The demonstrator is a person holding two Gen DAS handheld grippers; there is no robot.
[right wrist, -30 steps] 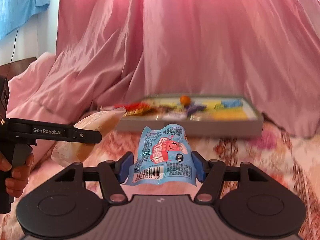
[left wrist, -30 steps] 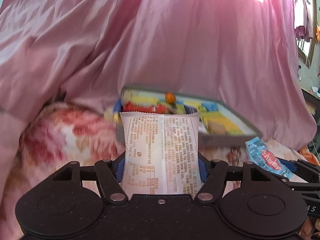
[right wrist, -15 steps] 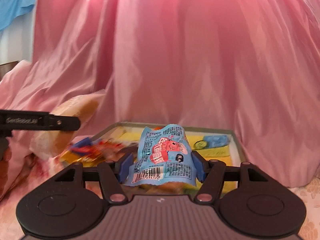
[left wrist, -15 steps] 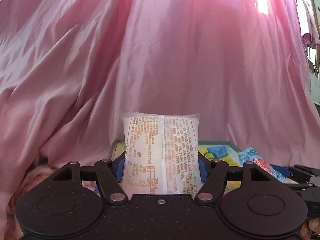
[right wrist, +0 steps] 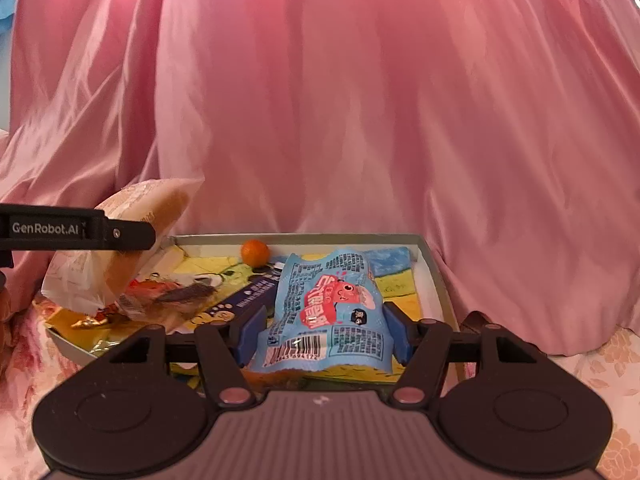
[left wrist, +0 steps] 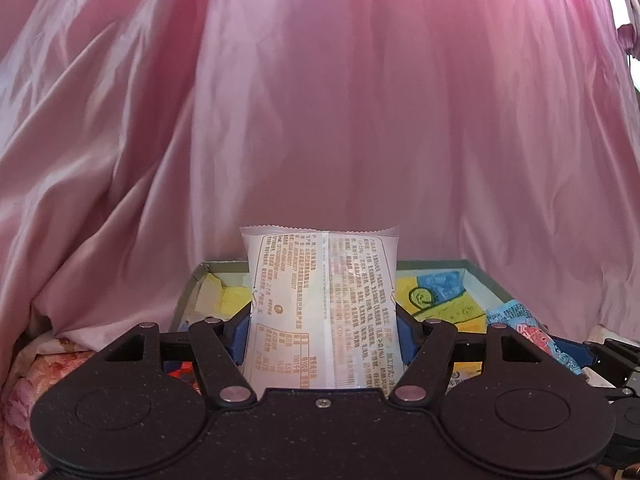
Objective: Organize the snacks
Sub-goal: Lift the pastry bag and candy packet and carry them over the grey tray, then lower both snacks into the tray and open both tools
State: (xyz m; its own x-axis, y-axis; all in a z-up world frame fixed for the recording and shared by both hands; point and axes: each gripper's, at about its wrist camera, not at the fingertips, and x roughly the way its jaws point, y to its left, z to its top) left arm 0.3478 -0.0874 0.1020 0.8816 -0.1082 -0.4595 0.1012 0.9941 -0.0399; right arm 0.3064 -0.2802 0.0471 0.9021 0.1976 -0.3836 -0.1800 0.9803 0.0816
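Observation:
My left gripper [left wrist: 322,334] is shut on a white snack packet [left wrist: 320,312] with printed text, held upright over the near end of a shallow grey box [left wrist: 480,276]. In the right wrist view the same packet [right wrist: 120,248] shows a brown pastry inside, at the box's left edge. My right gripper [right wrist: 322,330] is shut on a blue snack packet [right wrist: 328,312] with a red cartoon, held above the box [right wrist: 434,276]. The box bottom is a yellow and blue picture. It holds several snacks and a small orange ball [right wrist: 255,251].
A pink satin sheet [right wrist: 360,100] rises like a wall right behind the box. The box lies on a floral bedspread [right wrist: 600,360]. The blue packet shows at the right of the left wrist view [left wrist: 524,332]. A dark blue bar packet [right wrist: 244,296] lies in the box.
Both grippers have moved forward with their packets, from short of the box to over it. The box now fills the lower view, close under the fingers.

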